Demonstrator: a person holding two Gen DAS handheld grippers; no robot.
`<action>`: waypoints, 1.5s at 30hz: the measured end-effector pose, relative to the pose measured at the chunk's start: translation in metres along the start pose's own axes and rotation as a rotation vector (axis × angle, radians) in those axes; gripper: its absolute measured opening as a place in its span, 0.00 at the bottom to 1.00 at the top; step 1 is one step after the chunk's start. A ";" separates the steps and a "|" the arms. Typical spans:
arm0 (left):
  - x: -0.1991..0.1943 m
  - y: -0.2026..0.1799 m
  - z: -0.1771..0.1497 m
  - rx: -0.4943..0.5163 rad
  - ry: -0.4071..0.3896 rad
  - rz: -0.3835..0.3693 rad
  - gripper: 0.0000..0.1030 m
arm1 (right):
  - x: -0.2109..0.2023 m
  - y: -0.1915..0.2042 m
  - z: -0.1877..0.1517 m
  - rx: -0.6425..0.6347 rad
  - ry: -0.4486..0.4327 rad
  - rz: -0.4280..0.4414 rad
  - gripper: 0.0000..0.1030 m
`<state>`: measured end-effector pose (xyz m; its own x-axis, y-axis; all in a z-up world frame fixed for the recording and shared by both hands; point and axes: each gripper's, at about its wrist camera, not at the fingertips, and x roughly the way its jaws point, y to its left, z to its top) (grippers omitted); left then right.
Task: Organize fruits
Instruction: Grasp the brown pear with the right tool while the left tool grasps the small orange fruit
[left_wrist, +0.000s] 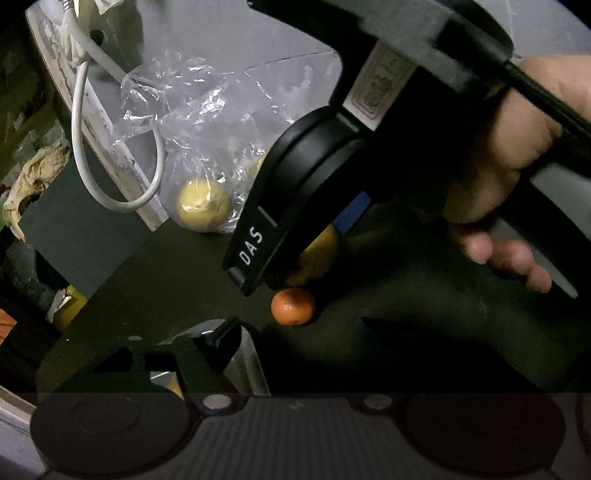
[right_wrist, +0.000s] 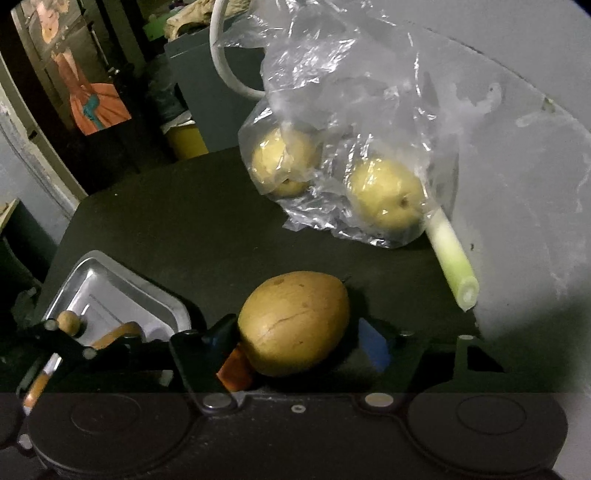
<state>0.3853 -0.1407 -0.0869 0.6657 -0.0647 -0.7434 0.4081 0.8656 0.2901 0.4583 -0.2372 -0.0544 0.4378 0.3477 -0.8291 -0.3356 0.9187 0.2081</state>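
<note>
Between gripper (right_wrist: 295, 350) pads, tan cracked pear (right_wrist: 293, 323)

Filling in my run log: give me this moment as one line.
right gripper: shut on brown pear | left gripper: unclear, by metal tray | tangerine: on table | plastic bag: pears inside

A large tan pear (right_wrist: 293, 323), faintly scratched, sits low in the centre of the right wrist view on the dark table. Upper right of it, a crumpled clear plastic bag (right_wrist: 354, 122) holds pale yellow pears (right_wrist: 386, 197). A small orange tangerine (left_wrist: 293, 305) lies mid-frame in the left wrist view.
</note>
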 end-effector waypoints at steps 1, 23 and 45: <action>0.001 0.000 0.001 -0.005 0.000 -0.005 0.67 | 0.000 -0.001 0.000 0.006 0.001 0.010 0.65; 0.020 0.015 0.009 -0.172 0.034 -0.020 0.31 | -0.002 -0.015 -0.002 0.078 -0.008 0.070 0.64; -0.035 0.026 -0.003 -0.296 0.007 -0.027 0.30 | -0.012 -0.029 -0.020 0.205 -0.045 0.152 0.63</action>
<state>0.3708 -0.1148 -0.0555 0.6522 -0.0870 -0.7530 0.2250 0.9708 0.0827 0.4463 -0.2713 -0.0609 0.4334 0.4885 -0.7573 -0.2259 0.8724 0.4335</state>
